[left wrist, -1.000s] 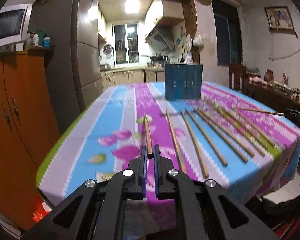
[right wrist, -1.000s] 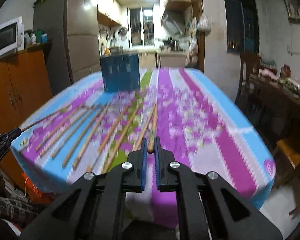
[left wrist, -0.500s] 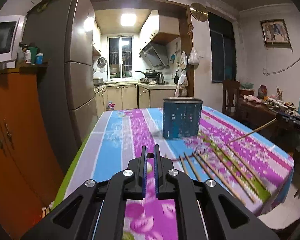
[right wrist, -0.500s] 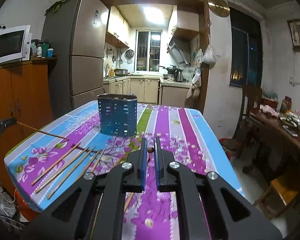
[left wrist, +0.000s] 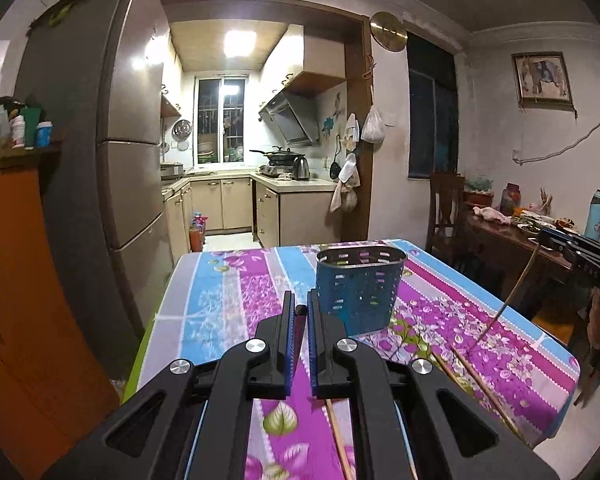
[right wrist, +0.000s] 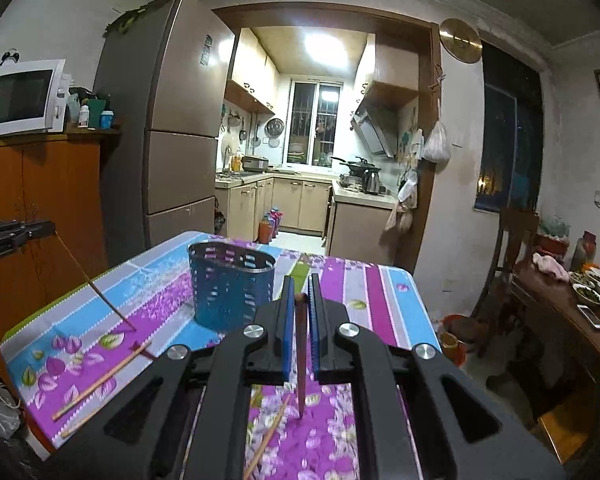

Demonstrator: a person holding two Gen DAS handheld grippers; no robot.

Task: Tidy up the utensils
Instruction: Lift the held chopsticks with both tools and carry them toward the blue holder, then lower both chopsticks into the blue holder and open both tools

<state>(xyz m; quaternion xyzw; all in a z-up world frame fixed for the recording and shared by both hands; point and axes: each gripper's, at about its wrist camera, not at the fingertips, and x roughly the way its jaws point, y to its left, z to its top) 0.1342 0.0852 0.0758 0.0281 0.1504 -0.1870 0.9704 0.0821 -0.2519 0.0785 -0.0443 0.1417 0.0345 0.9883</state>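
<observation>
Tablecloth (left wrist: 228,304), floral w/ stripes; blue holder (left wrist: 358,288) on it; kitchen (left wrist: 236,152) behind.

Loose chopsticks (left wrist: 338,432) on table mostly hidden behind left gripper (left wrist: 299,310).

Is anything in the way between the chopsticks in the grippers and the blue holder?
Nothing visible. The left gripper and right gripper are each shut on a chopstick, above the table. The blue holder stands just ahead with its open top unblocked.
</observation>
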